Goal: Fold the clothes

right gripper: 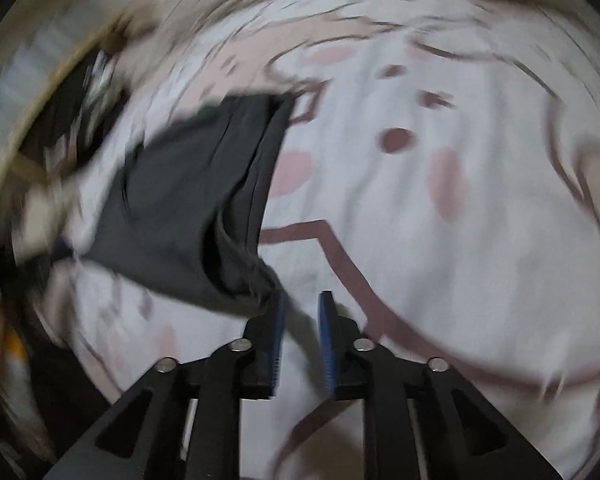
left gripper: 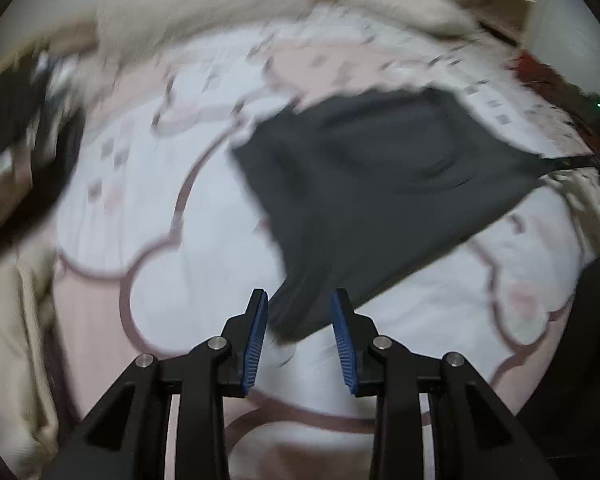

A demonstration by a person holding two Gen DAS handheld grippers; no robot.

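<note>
Clearly, both views are smeared by motion blur, so fine detail is lost. A dark grey cloth garment lies partly spread on a white quilted bedspread with pink cloud outlines and small printed marks, and this garment serves as the landmark.

Seen from the left wrist, the left gripper has its blue-padded jaws parted, and the garment's near, bunched corner reaches down into the gap between them; whether the pads touch the cloth cannot be told. Beyond the garment, at its far side, a cream fluffy blanket is heaped. Left of the garment, at the bed's edge, sits a blurred dark pile that cannot be identified.

Seen from the right wrist, the right gripper also has its jaws apart, holding nothing. The garment sits up and to the left of it, its crumpled lower corner just beside the left fingertip. Right of the garment the bedspread lies bare.
</note>
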